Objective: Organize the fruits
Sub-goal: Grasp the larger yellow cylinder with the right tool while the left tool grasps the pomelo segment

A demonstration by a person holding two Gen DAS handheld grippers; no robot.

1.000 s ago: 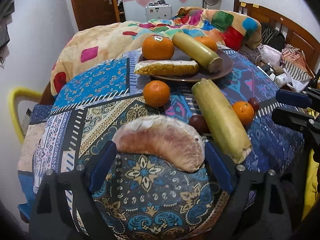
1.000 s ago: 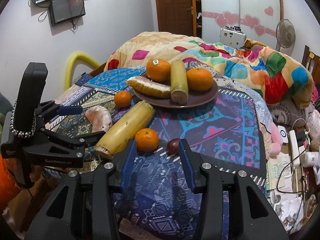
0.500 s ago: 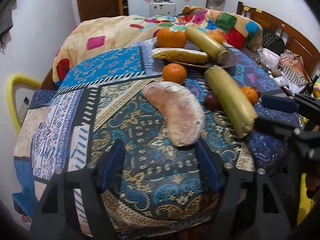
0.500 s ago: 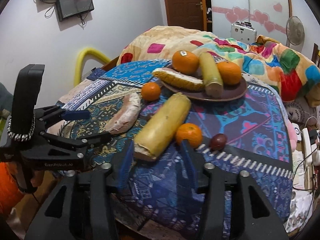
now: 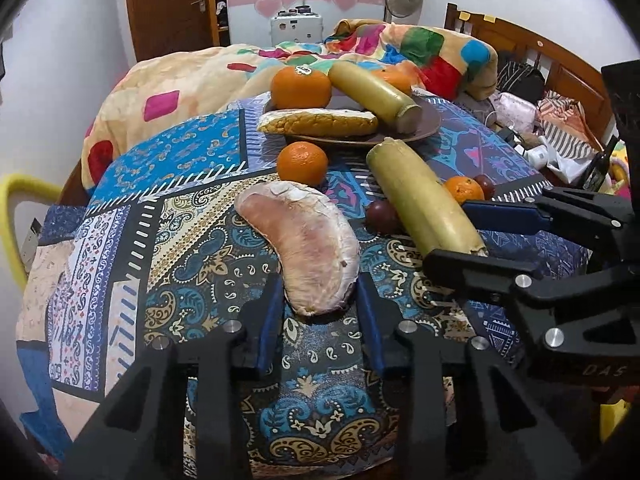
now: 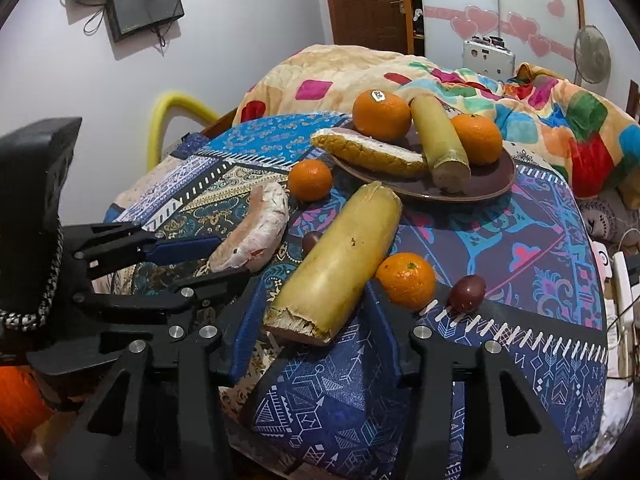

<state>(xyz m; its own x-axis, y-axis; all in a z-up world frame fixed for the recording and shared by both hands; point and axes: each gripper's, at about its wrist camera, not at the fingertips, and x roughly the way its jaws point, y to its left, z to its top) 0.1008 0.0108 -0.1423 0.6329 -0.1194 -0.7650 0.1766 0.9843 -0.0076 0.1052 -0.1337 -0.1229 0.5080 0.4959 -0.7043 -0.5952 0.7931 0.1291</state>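
Note:
A pink peeled pomelo wedge (image 5: pixel 304 240) lies on the patterned tablecloth; it also shows in the right wrist view (image 6: pixel 256 236). My left gripper (image 5: pixel 320 300) has its blue pads against both sides of the wedge's near end. A long yellow-green stalk (image 6: pixel 340 256) lies beside it; my right gripper (image 6: pixel 308 320) is open with its jaws on either side of the stalk's cut end. Small oranges (image 5: pixel 302 162) (image 6: pixel 406 278) and dark round fruits (image 6: pixel 466 288) (image 5: pixel 380 216) lie around. A brown plate (image 6: pixel 496 178) holds two oranges, a stalk and a wedge.
The table edge (image 5: pixel 320 464) is close below both grippers. A bed with a colourful quilt (image 5: pixel 400 48) stands behind the table. A yellow chair back (image 5: pixel 16 216) is at the left, clutter (image 5: pixel 552 136) at the right.
My left gripper has moved in and narrowed onto the pomelo wedge's near end. My right gripper has shifted left from the small orange to straddle the stalk's cut end.

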